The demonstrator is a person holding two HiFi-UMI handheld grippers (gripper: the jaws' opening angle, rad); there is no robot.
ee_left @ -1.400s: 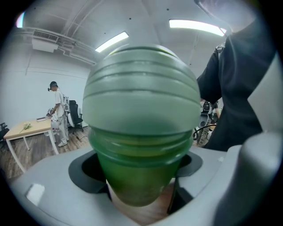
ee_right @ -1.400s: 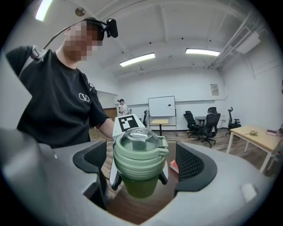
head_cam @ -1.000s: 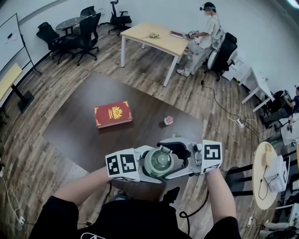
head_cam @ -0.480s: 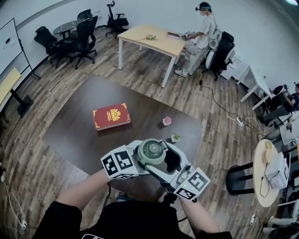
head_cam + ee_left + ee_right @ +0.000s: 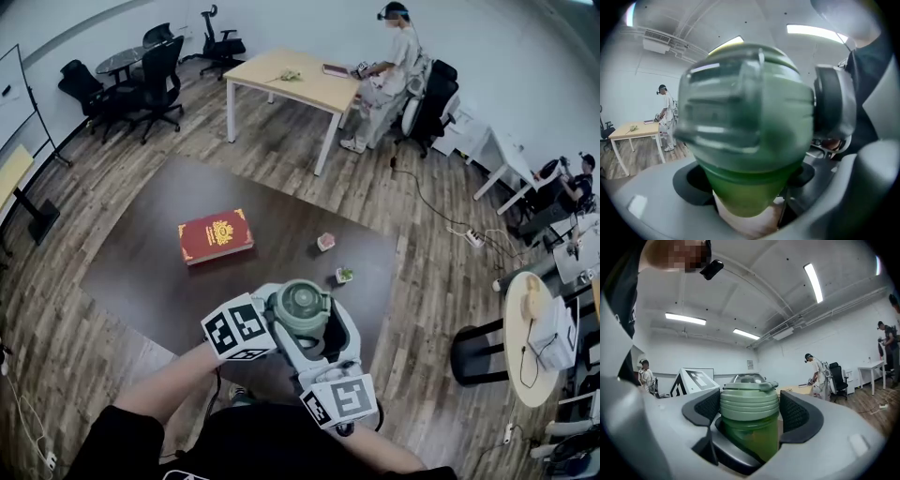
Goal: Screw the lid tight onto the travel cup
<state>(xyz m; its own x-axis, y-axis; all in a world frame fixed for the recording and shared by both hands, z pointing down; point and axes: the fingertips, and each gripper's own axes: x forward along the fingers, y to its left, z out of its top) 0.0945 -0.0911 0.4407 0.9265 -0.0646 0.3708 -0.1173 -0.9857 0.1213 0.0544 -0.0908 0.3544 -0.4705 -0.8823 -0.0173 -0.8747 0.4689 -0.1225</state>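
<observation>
A green travel cup (image 5: 302, 305) with a grey-green lid is held up over the near edge of the dark table (image 5: 150, 272). My left gripper (image 5: 754, 197) is shut on the cup's green body (image 5: 750, 187), below the lid (image 5: 745, 103). My right gripper (image 5: 749, 413) reaches in from the near side; its jaws have just been closing with the lid (image 5: 749, 401) between them, and both dark pads now touch its ribbed sides. The right gripper's marker cube (image 5: 339, 401) sits close to my body, the left one (image 5: 239, 328) to the cup's left.
A red book (image 5: 216, 236) lies mid-table, with a small pink object (image 5: 325, 242) and a small green-topped object (image 5: 344, 275) to its right. Beyond stand a wooden table (image 5: 291, 80), a person (image 5: 389, 56) beside it, and office chairs (image 5: 155, 66).
My right gripper has swung from the cup's right side round to the near side and now has the lid between its pads. The cup and left gripper shifted slightly left.
</observation>
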